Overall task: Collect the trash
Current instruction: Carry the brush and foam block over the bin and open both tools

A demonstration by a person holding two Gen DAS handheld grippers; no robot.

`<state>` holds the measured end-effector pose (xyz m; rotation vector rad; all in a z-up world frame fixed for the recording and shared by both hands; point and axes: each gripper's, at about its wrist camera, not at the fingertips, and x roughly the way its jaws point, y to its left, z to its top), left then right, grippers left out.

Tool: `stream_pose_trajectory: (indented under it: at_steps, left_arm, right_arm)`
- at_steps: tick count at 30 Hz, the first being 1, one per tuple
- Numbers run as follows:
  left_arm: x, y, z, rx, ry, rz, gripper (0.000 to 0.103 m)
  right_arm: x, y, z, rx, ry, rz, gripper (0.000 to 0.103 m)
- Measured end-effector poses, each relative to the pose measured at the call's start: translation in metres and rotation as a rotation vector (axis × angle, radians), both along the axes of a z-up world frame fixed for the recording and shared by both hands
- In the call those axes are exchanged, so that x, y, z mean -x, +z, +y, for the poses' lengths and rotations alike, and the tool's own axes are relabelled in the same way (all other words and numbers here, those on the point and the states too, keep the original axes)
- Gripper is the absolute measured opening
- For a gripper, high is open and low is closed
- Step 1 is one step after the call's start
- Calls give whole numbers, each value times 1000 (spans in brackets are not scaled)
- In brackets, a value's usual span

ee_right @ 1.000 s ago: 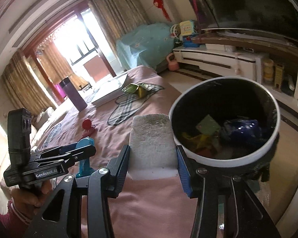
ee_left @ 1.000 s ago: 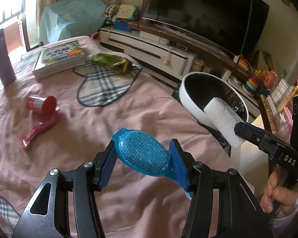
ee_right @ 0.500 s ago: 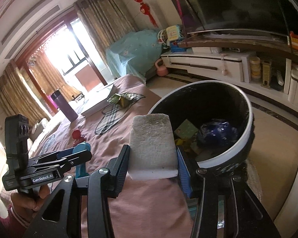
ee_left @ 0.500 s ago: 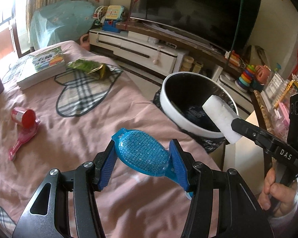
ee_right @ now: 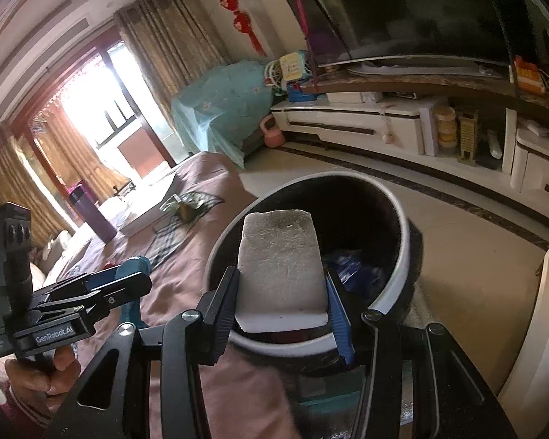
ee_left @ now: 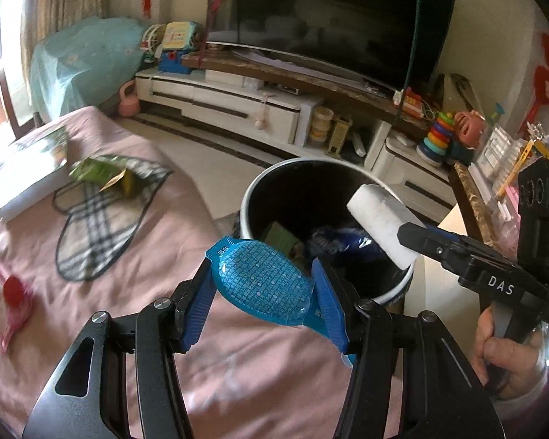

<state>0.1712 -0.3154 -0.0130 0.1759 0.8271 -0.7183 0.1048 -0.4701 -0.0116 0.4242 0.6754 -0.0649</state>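
My right tool (ee_right: 282, 300) is clamped on the white sponge block (ee_right: 280, 259), its long axis running forward over the near rim of the black bin (ee_right: 402, 241), so that hand is the nearer one. My left tool (ee_left: 261, 292) grips the blue mesh packet (ee_left: 263, 281) crosswise (above the pink-covered bed (ee_left: 157, 219)), with the bin ahead and to its right.

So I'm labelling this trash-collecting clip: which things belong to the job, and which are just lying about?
Job:
- blue mesh-patterned plastic packet in left gripper
- white rectangular sponge block in right gripper
- white-rimmed black bin
- crumpled green wrapper, likely trash

Lying about:
- white book
- red cup
- purple bottle
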Motion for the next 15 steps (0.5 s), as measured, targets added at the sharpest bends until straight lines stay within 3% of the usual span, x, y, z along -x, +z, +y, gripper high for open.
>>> stream_pose_trajectory:
  at_steps: [15]
  left_arm:
    - [-25,-19,-53,-54,-39,26,53]
  right_arm:
    - [-28,-3,-32,10,-14,38,47]
